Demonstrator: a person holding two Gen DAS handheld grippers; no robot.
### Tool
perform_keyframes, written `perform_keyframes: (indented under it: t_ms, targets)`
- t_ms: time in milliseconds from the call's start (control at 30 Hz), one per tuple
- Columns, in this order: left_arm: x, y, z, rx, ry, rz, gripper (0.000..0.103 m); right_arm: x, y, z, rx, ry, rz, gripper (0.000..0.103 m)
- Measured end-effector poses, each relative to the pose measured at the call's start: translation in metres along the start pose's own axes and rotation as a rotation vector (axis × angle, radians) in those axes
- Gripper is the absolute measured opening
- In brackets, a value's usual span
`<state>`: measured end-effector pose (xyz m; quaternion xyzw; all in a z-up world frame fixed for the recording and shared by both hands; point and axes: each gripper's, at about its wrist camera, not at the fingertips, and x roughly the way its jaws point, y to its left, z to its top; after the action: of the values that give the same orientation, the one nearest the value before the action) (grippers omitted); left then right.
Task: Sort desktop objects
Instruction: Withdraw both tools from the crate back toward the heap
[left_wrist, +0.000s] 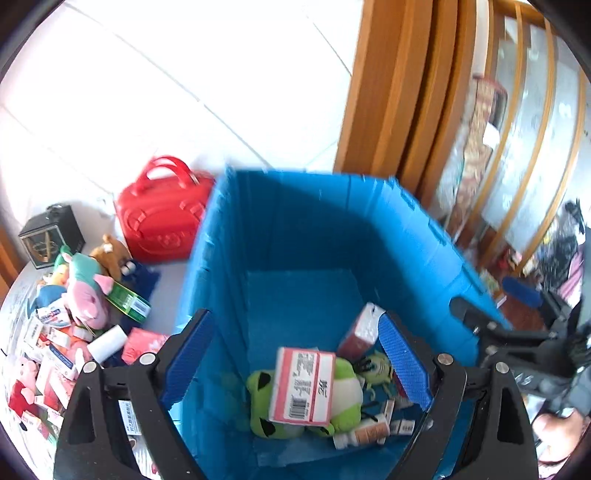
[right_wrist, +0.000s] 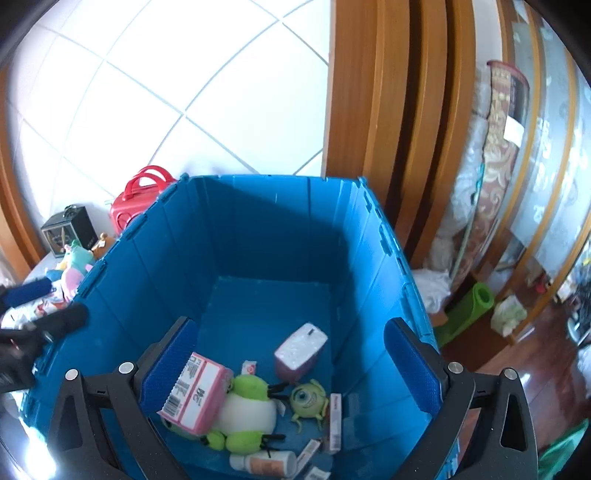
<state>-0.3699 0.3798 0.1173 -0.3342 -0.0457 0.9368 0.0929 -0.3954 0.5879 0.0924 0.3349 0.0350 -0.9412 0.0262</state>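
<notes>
A blue crate (left_wrist: 295, 229) (right_wrist: 258, 229) holds a pink-and-white box (left_wrist: 304, 384) (right_wrist: 195, 395) lying on a green frog plush (left_wrist: 343, 402) (right_wrist: 247, 410), a small one-eyed green plush (right_wrist: 308, 398), a maroon box (right_wrist: 299, 350) and small packets. My left gripper (left_wrist: 295, 354) is open and empty above the crate's left wall. My right gripper (right_wrist: 291, 354) is open and empty over the crate. The left gripper's fingers (right_wrist: 48, 325) show at the left of the right wrist view. The right gripper (left_wrist: 517, 336) shows at the right of the left wrist view.
Left of the crate lies a pile of plush toys (left_wrist: 88, 291) and small boxes (left_wrist: 51, 369), with a red case (left_wrist: 159, 221) (right_wrist: 136, 199) and a black box (left_wrist: 51, 236) behind. A wooden door frame (right_wrist: 388, 110) and a green roll (right_wrist: 469, 310) stand to the right.
</notes>
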Motion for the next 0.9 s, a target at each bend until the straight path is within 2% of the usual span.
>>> perform_keyframes:
  t_ms: [133,233,333,433,633,800,833,900]
  targets:
    - [-0.053,0.03,-0.003,-0.061,-0.182,0.015,0.092,-0.015,0.02,-0.004,-0.041,-0.052,-0.016,0.103]
    - [-0.09,0.055,-0.012,-0.092,-0.318,0.045,0.103,-0.025,0.04,-0.005,-0.067,-0.091,-0.014,0.103]
    - [-0.116,0.083,-0.022,-0.107,-0.419,0.088,0.103,-0.035,0.066,-0.006,-0.086,-0.131,-0.004,0.103]
    - [-0.13,0.115,-0.03,-0.121,-0.442,0.149,0.103,-0.044,0.101,-0.007,-0.116,-0.165,0.008,0.103]
    - [-0.151,0.2,-0.049,-0.17,-0.422,0.245,0.103,-0.065,0.191,-0.012,-0.182,-0.245,0.016,0.103]
    - [-0.175,0.283,-0.088,-0.211,-0.485,0.254,0.103,-0.084,0.268,-0.027,-0.193,-0.325,-0.007,0.103]
    - [-0.178,0.3,-0.097,-0.22,-0.487,0.256,0.103,-0.088,0.283,-0.032,-0.191,-0.344,-0.004,0.103]
    - [-0.18,0.333,-0.113,-0.233,-0.441,0.289,0.103,-0.094,0.311,-0.043,-0.182,-0.376,0.02,0.103]
